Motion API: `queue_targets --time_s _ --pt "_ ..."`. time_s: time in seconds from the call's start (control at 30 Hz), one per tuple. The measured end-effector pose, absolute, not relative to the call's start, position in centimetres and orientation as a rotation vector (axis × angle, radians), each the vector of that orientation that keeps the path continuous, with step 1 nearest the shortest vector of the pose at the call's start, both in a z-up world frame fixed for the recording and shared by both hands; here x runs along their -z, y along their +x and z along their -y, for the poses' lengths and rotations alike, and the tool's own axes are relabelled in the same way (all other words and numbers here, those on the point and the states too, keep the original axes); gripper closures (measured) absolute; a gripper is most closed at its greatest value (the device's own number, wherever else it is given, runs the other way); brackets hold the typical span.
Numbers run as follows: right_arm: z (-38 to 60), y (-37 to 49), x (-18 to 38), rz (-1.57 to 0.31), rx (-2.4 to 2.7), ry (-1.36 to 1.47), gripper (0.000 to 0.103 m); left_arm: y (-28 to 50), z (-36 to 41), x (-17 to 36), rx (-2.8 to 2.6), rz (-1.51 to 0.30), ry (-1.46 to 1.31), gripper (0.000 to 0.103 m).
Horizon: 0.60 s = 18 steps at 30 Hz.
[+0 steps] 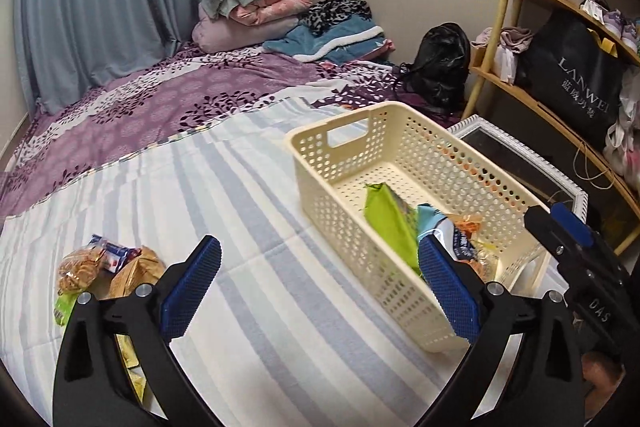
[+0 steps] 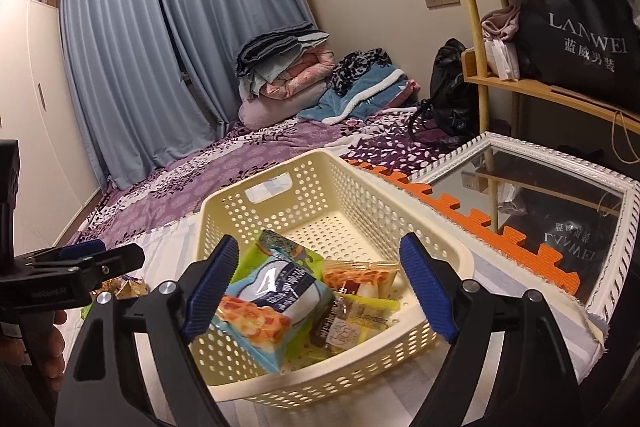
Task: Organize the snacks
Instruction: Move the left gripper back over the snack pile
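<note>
Basket (image 2: 352, 211) on bed, several snack packets (image 2: 280, 291) inside; loose snacks (image 1: 100, 267) beside it. Both grippers, left (image 1: 320, 291) and right (image 2: 320, 291), fingers apart, empty. Likely next: left grabs loose snack.

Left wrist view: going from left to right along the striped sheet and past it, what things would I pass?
Loose snack packets → open left gripper → cream perforated basket holding a green packet → right gripper → white-framed mirror → black LANWEI bag on the shelf.
</note>
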State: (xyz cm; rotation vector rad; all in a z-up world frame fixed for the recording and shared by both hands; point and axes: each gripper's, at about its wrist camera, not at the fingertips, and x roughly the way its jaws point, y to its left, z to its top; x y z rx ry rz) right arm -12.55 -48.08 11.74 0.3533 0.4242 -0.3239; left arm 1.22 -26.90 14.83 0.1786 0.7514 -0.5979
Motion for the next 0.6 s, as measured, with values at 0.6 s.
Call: queue_targets --time_s 0.6 --pt "42.4 -10.9 -13.6 -0.428 0.22 0.27 0.009 2.4 16.5 -13.7 0.367 -0.743 0.132 0.003"
